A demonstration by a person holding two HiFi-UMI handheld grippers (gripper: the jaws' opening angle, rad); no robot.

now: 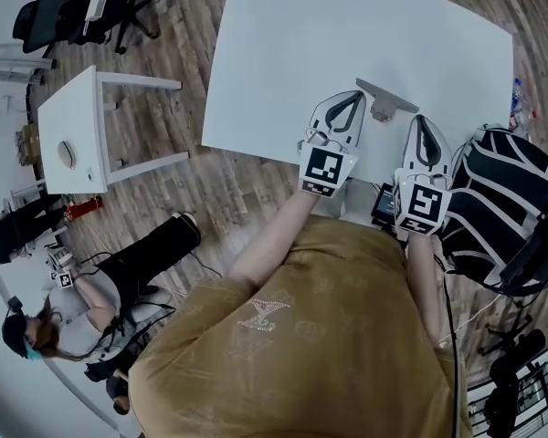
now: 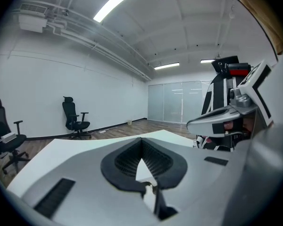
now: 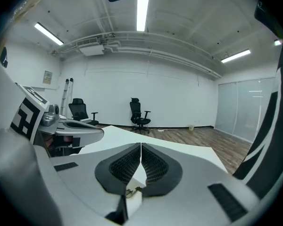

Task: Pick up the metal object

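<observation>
**Nothing lifted yet: both grippers close in, both empty**

The fingers (image 2: 125, 160) of the left gripper (image 2: 141, 141) are pressed together at the tips. Only a sliver of white worktop (image 1: 347, 26) shows through the gap behind them, and they hold nothing. The right gripper (image 3: 140, 147) is the same, its fingers (image 3: 155, 166) meeting tip to tip with nothing between them.

The metal object (image 1: 384, 99) sits on the worktop between the two pairs of fingers, by the tips. It looks like a grey plate on a stubby base. It lies just to the right of the left fingers and just to the left of the right ones. I can't tell whether the left tips brush its plate.

From where I stand, the approach looks done and little else. The grasp and the lift are both left to do. One gripper would have to open, turn in toward the plate and close on it before anything comes up.

Beyond the right fingers stands a black-and-white striped bag (image 1: 493, 208), and office chairs (image 3: 140, 111) line the far wall.
</observation>
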